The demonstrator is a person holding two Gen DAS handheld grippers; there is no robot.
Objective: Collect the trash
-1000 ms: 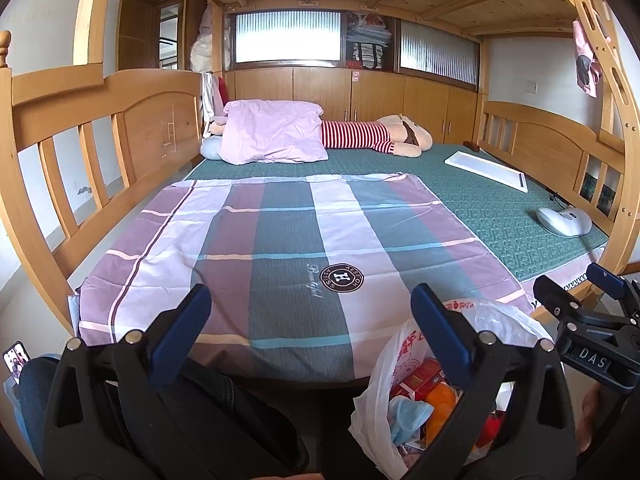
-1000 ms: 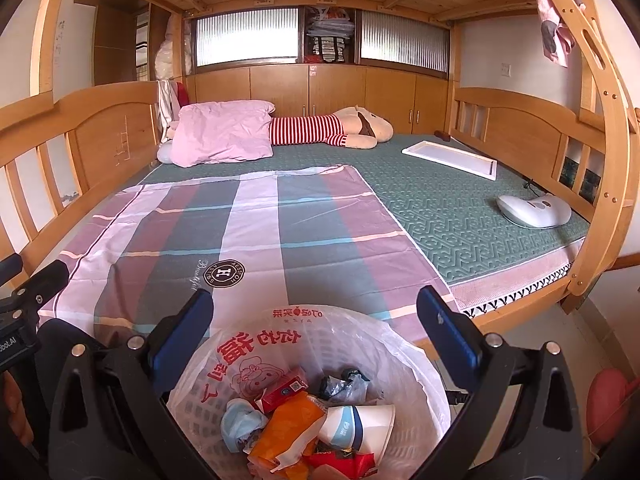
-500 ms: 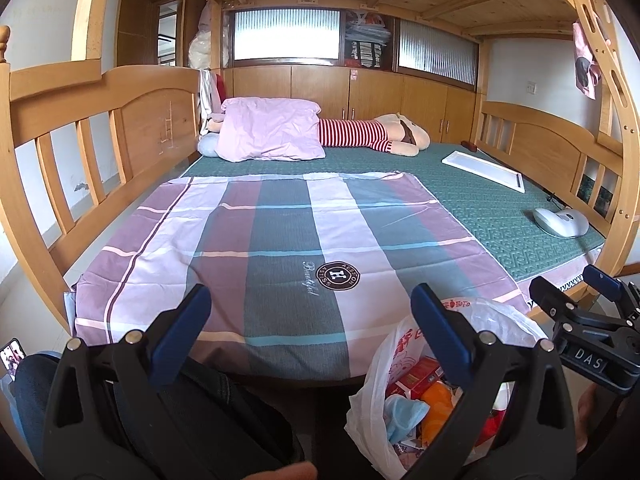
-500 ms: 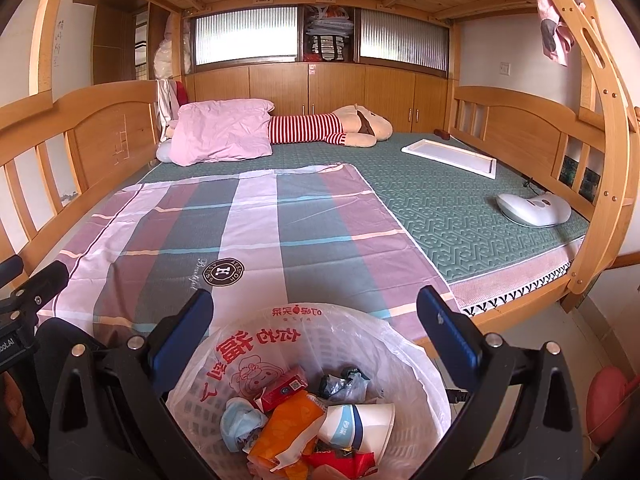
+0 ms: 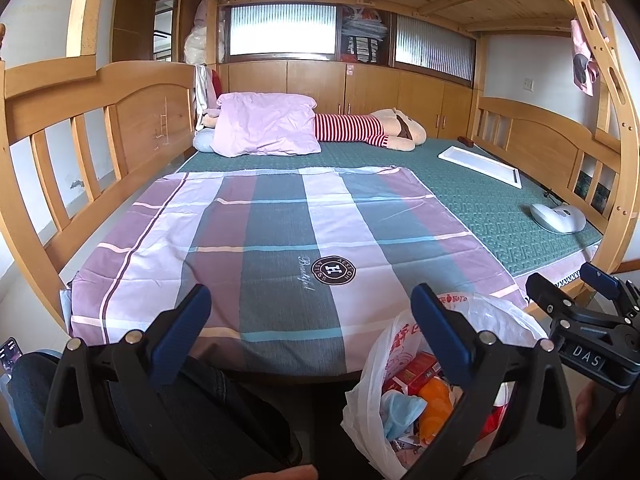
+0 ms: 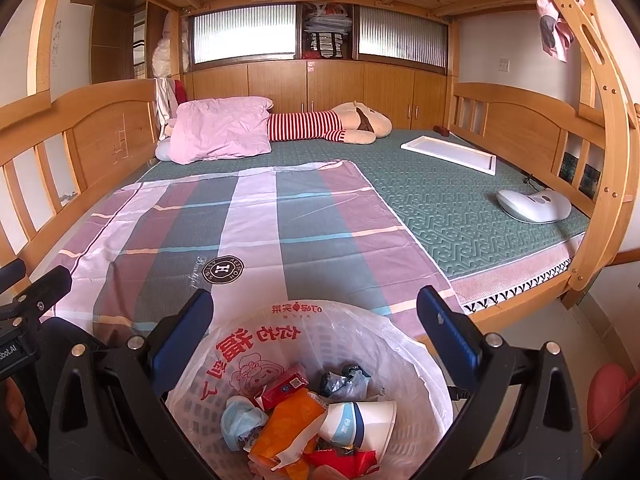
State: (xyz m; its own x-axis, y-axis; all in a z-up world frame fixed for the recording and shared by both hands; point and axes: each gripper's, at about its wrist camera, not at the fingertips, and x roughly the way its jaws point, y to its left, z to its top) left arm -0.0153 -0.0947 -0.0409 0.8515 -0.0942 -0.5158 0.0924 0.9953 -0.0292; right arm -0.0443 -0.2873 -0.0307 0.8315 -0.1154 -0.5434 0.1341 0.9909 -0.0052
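A white waste basket lined with a plastic bag (image 6: 360,332) stands at the foot of the bed. It holds trash (image 6: 304,420): a paper cup, an orange wrapper, a red box, a blue mask. My right gripper (image 6: 314,316) is open and empty right above the basket. My left gripper (image 5: 310,312) is open and empty over the bed's front edge, left of the bag (image 5: 400,344). The right gripper (image 5: 576,312) also shows in the left wrist view. No trash shows on the bed.
A striped pink and grey sheet (image 5: 280,236) covers the near bed. A pink pillow (image 5: 264,124), a striped plush toy (image 5: 368,130), a white board (image 5: 480,162) and a white device (image 5: 558,218) lie farther back. Wooden rails stand on both sides.
The left gripper has drifted slightly; its view shifted a little left and down. The right gripper and the basket have stayed where they were.
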